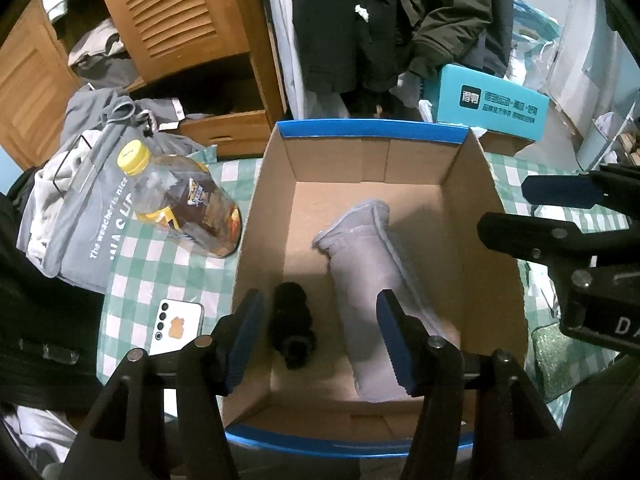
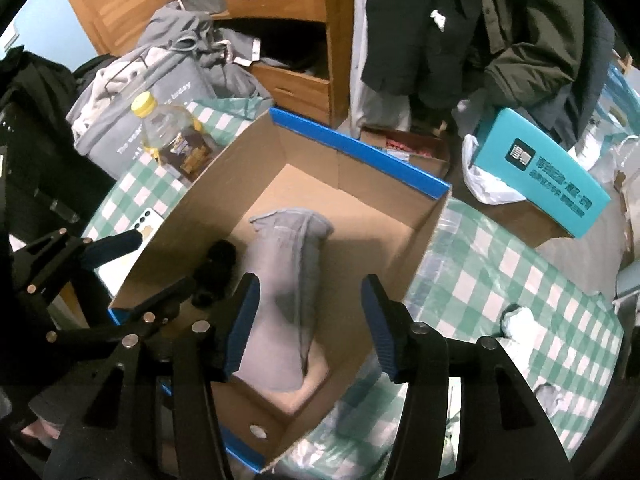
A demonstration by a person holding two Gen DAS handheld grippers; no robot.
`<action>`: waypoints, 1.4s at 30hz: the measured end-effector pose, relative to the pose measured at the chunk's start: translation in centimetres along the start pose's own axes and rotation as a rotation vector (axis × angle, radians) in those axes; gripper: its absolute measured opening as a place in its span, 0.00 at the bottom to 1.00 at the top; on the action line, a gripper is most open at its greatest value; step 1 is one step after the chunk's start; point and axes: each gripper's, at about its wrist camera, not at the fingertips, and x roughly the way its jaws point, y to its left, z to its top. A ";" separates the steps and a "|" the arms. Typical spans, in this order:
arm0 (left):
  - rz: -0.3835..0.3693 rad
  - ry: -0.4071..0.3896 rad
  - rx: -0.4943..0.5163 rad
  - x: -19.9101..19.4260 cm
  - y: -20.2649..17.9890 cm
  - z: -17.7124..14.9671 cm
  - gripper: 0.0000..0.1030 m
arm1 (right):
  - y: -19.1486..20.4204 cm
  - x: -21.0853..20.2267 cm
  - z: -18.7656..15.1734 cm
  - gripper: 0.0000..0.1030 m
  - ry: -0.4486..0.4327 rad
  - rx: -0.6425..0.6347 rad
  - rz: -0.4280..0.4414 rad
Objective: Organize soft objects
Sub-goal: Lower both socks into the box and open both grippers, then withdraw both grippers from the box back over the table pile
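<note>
Left hand-held gripper (image 1: pixel 320 336) hovering over open cardboard box (image 1: pixel 372 132), jaws spread, gripping nothing. Right hand-held gripper (image 2: pixel 310 322) likewise released, pointing down into same box. Grey rolled cloth (image 1: pixel 372 280) lying on box floor, lengthwise. Small black rolled item (image 1: pixel 294 320) lying just beside it, apart. Box sitting on green-checked table (image 2: pixel 500 280); bottle (image 1: pixel 184 196) and phone (image 1: pixel 176 326) lying beside box.
</note>
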 end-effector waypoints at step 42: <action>-0.083 -0.023 0.181 -1.3 -11.5 1.6 0.69 | -11.6 -5.3 -8.5 0.68 -0.032 0.139 -0.148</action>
